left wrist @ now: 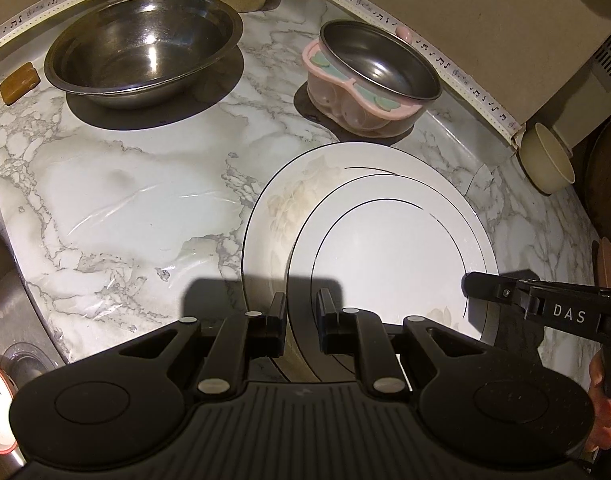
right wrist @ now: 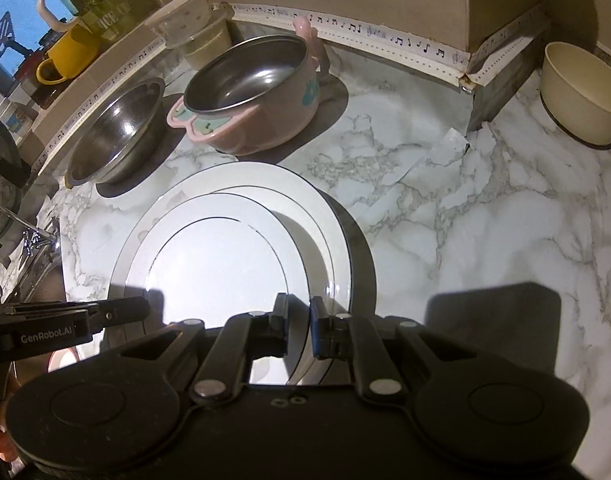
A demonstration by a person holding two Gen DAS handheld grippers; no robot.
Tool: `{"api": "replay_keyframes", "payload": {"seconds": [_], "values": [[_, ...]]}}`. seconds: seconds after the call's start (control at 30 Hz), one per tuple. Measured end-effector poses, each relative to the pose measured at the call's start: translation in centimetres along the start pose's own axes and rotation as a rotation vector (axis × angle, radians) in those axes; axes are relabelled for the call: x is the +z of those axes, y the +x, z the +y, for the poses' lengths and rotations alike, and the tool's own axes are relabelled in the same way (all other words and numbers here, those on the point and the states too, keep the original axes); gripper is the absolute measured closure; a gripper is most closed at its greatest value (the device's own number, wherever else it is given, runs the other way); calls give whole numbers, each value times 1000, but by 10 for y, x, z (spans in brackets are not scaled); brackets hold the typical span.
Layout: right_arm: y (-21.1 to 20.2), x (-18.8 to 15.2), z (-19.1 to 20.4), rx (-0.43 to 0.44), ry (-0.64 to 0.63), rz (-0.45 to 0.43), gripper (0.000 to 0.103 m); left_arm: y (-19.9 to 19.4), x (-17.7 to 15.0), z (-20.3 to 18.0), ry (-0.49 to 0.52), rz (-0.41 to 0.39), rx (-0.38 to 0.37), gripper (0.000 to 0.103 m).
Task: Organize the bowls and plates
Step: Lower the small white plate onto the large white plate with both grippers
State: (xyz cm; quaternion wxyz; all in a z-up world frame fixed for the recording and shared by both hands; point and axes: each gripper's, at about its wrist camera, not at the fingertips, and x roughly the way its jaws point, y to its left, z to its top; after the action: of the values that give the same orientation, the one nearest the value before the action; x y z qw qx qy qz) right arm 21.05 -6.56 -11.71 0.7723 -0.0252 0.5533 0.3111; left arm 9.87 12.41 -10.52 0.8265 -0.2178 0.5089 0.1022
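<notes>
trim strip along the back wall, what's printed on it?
Black music notes on a white trim strip; clearest in the right wrist view.

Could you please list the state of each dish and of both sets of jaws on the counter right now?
Small plate: held over the large plate by both grippers.
Large plate: flat on the counter.
Large steel bowl: upright, empty.
Pink bowl: upright, empty.
Cream bowl: upright, apart.
Left gripper: jaws shut on the small plate's rim.
Right gripper: same.
</notes>
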Motion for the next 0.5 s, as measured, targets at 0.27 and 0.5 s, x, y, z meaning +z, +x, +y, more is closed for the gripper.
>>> {"api": "replay_keyframes", "payload": {"seconds": [0.27, 0.5], "values": [[5, 2, -2, -4, 9, 8, 91, 5, 3, 0, 14, 12, 8, 90], [7, 4, -3, 5, 17, 14, 91, 7, 5, 0, 21, 15, 16, 90]]}}
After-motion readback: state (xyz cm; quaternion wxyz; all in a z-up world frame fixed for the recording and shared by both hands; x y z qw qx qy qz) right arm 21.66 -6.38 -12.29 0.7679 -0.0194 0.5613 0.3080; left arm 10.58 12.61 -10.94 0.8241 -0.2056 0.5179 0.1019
